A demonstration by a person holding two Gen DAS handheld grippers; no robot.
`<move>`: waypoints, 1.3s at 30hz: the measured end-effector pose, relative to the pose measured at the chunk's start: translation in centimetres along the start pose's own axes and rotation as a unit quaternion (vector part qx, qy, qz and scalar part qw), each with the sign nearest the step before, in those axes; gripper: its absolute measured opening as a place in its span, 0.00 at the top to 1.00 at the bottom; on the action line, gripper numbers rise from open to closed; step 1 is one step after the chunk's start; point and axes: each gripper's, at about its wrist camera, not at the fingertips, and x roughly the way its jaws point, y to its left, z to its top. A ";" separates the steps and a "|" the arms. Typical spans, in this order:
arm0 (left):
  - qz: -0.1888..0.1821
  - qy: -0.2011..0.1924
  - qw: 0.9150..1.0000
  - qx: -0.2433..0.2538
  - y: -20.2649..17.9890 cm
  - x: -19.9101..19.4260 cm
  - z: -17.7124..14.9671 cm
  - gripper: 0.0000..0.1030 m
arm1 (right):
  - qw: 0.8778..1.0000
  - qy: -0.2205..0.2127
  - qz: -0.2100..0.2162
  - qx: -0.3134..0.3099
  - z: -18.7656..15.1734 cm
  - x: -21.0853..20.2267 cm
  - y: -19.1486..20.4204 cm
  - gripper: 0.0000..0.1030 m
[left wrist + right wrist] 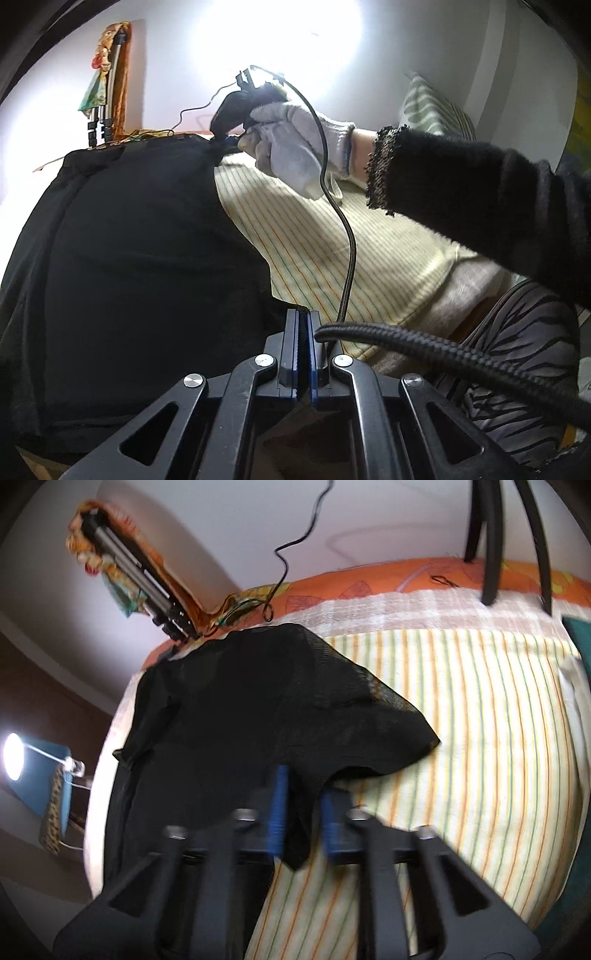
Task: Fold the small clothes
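Bedding comes first, because it is the biggest thing: a striped sheet [461,716] in pale yellow with thin orange and green lines covers the bed, and an orange cover [369,579] shows at its far edge. On the sheet lies the black garment [258,701], thin and a bit see-through (like netting), dark all over with soft wrinkles. In the right wrist view its long side runs from the near left up to the far middle, and one rounded flap [406,727] sticks out to the right. Only this view shows a bright lamp [14,757] low on the left. Only the left wrist view shows the person's black fuzzy sleeve [480,192], a white glove [295,144], a green striped pillow [432,107] and a thick braided cable [443,354]. Both views show a folded tripod [147,587] wrapped in bright cloth by the wall. The left gripper [303,325] is closed tight on the garment's near edge. The right gripper [301,797] looks blurry, and its blue fingers [279,805] pinch a fold of the black cloth, far across the garment in the left view.
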 end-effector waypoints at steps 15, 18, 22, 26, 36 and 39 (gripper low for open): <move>-0.002 -0.039 0.997 -0.061 3.6 -4.0 -0.7 1.00 | 0.993 -0.032 -0.081 -0.081 2.8 -1.6 7.5 0.97; 0.002 -0.047 0.996 -0.075 4.6 -4.9 -0.9 1.00 | 0.991 -0.028 -0.086 -0.101 2.9 -0.7 9.7 0.97; 0.009 -0.054 0.994 -0.098 6.0 -6.0 -1.2 1.00 | 0.986 -0.016 -0.096 -0.133 2.9 1.3 12.7 0.97; 0.018 -0.055 0.990 -0.127 7.8 -6.8 -1.9 1.00 | 0.981 -0.004 -0.107 -0.159 2.8 3.8 15.3 0.97; 0.043 -0.042 0.983 -0.173 10.9 -7.5 -4.2 1.00 | 0.973 0.024 -0.106 -0.204 2.1 9.0 19.8 0.97; 0.056 -0.036 0.983 -0.172 11.1 -7.7 -4.8 0.99 | 0.972 0.027 -0.093 -0.212 1.9 10.1 20.7 0.97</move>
